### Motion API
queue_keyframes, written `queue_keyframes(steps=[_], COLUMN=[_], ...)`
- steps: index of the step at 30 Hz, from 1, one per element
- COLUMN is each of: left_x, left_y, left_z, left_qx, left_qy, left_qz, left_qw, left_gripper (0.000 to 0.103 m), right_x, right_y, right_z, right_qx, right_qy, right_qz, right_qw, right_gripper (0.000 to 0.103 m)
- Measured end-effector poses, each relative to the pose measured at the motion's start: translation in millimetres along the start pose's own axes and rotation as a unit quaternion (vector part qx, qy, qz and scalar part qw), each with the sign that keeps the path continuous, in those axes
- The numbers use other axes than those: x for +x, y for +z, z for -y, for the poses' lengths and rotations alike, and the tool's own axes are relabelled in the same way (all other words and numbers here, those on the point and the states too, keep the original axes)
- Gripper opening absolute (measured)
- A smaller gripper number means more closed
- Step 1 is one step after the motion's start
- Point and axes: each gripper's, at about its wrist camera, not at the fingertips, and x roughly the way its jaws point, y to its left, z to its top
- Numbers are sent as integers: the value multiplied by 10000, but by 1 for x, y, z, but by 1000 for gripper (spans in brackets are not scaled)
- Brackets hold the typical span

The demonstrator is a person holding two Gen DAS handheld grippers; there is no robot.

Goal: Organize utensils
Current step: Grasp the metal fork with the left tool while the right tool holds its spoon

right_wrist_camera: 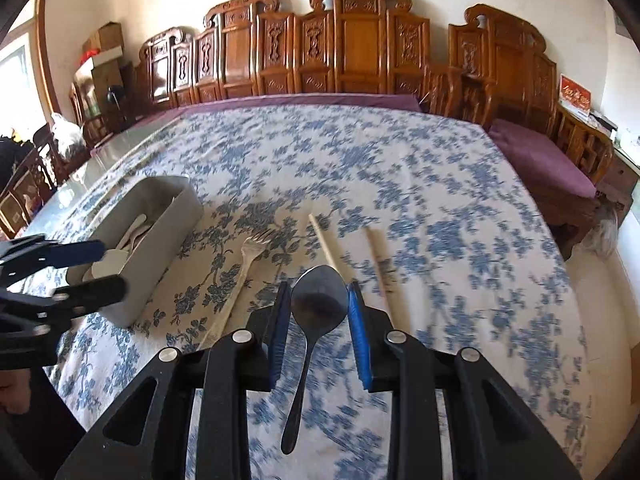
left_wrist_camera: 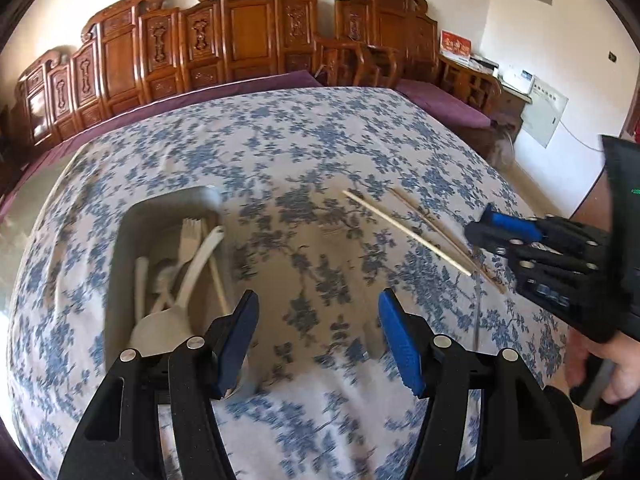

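Bin on the floral tabletop already holds white spoons and forks. Right tool grips a metal spoon by its bowl, right of the bin. Left tool open, empty, beside the bin. Fork and chopsticks still out: roughly half left.

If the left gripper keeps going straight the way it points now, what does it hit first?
Probably bare floral tablecloth. The left gripper is open and empty, aimed between the grey utensil box on its left and the chopsticks on its right. Depth is unclear, but nothing lies in that line.
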Motion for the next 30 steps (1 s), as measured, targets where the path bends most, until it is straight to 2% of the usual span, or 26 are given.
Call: queue_keyframes(steps=[7,16,18,23,27,30], left_x=[32,84,94,112,125,128], left_y=[12,22,23,27,28,28], left_z=[22,15,14,17,21,22], left_qx=[98,-240,-286,-269,-261,-265], left_qy=[125,188,201,255,206,235], left_qz=[-160,-574,-672,-882,-1086,-1089], left_qw=[9997,9979,9971,9954,9935,9934], left_gripper=[59,52,44,37,25,19], right_x=[-19,-16,-16,-14,-11,-10], right_y=[-8,-12,-13,-14,-16,-16], right_z=[21,35,35,35,38,39], right_qx=[75,132,98,87,137,147], right_qy=[-18,-3,-24,-7,31,47], right_qz=[193,177,173,143,92,70], right_qw=[9998,9998,9998,9999,9999,9999], right_gripper=[31,31,31,31,31,31])
